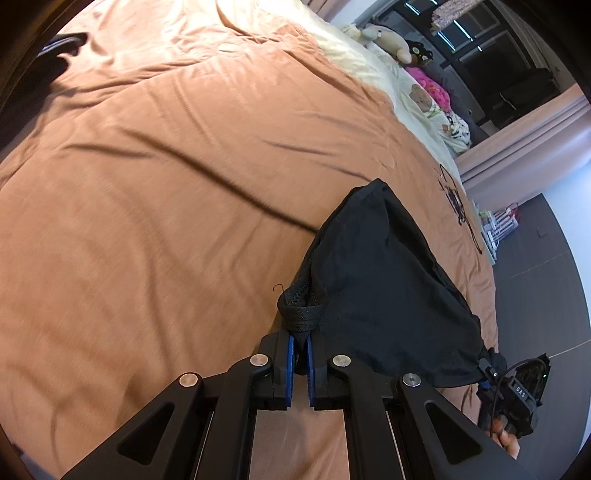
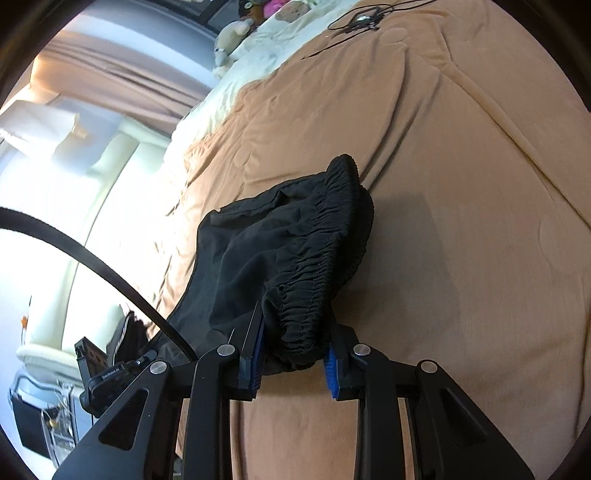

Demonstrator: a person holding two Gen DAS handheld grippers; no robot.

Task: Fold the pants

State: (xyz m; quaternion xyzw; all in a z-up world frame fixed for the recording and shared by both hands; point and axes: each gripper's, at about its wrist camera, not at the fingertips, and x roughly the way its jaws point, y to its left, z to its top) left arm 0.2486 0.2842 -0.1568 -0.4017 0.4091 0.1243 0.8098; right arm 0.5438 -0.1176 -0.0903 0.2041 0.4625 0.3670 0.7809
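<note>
Bed and room behind

An orange blanket covers the bed, with a cream sheet beyond it. Plush toys sit along the far edge, a black cable lies on the blanket, and pink curtains hang by the floor.

One pair of black pants, two grippers, one bed.
</note>
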